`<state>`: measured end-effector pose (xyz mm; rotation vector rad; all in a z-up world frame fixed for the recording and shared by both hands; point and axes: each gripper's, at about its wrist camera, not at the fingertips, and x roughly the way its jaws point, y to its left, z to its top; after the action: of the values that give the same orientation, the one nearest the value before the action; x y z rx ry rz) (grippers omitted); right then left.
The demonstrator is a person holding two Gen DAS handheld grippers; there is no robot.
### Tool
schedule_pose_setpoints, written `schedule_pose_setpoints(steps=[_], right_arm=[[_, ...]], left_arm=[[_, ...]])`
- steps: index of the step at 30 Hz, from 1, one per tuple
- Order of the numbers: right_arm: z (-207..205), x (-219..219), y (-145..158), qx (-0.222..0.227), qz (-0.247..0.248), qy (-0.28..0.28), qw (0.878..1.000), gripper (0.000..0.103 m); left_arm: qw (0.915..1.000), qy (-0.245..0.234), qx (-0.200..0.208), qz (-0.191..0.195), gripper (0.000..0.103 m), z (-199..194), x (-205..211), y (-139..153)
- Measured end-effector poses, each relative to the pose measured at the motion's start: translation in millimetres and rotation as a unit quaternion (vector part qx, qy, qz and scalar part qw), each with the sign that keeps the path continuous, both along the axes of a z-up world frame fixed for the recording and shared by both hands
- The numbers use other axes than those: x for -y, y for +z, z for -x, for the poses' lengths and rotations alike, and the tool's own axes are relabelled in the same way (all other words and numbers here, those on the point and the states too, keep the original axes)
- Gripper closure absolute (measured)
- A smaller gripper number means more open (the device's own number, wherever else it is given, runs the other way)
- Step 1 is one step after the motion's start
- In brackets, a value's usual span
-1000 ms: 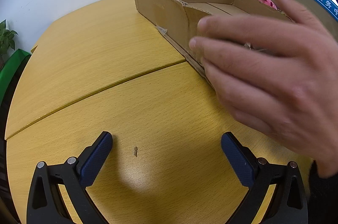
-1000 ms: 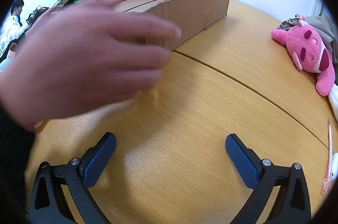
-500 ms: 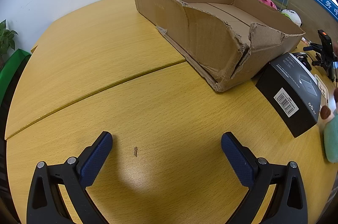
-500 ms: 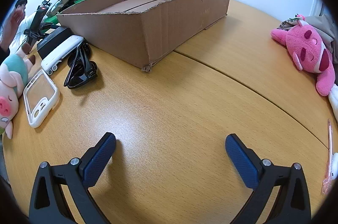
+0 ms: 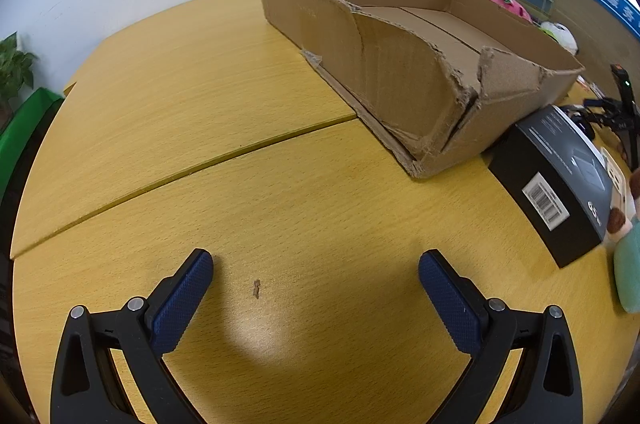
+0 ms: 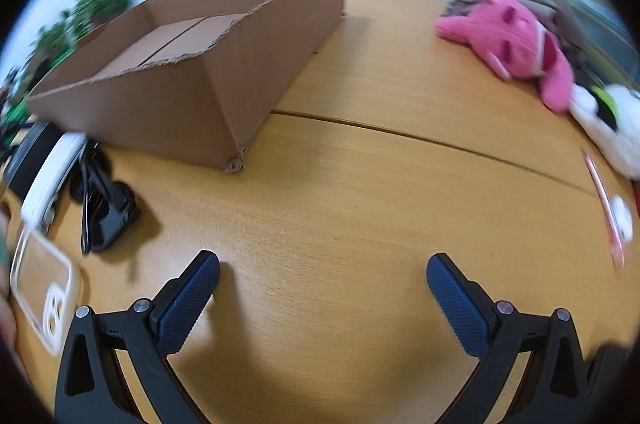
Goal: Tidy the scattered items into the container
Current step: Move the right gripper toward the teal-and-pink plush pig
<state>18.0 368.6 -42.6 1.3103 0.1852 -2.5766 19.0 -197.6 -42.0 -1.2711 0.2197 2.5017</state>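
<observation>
Two blue-padded grippers, left [image 5: 316, 278] and right [image 6: 323, 280], hover spread wide and empty over the yellow wooden table [image 6: 360, 191], torn brown cardboard box [image 5: 420, 63] bare inside, pink plush toy [image 6: 512, 35] well apart; soft fabric may slip from pads.

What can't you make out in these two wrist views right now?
- Right wrist view: motion blur smears the pink plush toy and the white plush, which the edge also crops.
- Left wrist view: the teal plush is cut off at the right edge.
- Cardboard box: its near walls hide part of the floor.
</observation>
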Motion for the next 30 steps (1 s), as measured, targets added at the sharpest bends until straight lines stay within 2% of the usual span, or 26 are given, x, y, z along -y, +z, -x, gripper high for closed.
schedule_pose_setpoints(steps=[6,12,15,19,22,24,28,30], right_arm=[[12.0,12.2,-0.6,0.001,0.000,-0.085,0.996,0.000],[0.1,20.1,2.9,0.001,-0.001,-0.077,0.997,0.000],[-17.9,22.3,4.5,0.006,-0.002,-0.081,0.997,0.000],[-49.7,22.8,7.2,0.030,0.000,-0.084,0.996,0.000],[-81.1,29.5,20.1,0.027,0.036,-0.068,0.997,0.000],[-97.7,38.3,35.6,0.008,0.054,-0.053,0.997,0.000],[-118.5,63.4,66.9,-0.043,0.062,-0.015,0.997,0.000],[-124.7,77.3,78.4,-0.062,0.065,0.002,0.996,0.000]], left_arm=[[0.9995,0.030,0.000,-0.001,0.000,-8.6,-7.1,3.9],[0.9980,0.063,-0.006,0.002,0.000,-19.5,-23.9,0.4],[0.9946,0.085,-0.059,0.003,0.000,-41.3,-41.9,19.7],[0.9834,0.091,-0.155,-0.027,0.000,-92.2,-74.1,75.8],[0.9753,0.095,-0.197,-0.032,0.000,-125.4,-97.8,109.1],[0.9755,0.084,-0.195,-0.057,0.000,-138.7,-113.5,123.4],[0.9777,0.062,-0.165,-0.114,0.000,-150.8,-144.1,132.2],[0.9746,0.054,-0.158,-0.149,0.000,-157.5,-158.2,132.7]])
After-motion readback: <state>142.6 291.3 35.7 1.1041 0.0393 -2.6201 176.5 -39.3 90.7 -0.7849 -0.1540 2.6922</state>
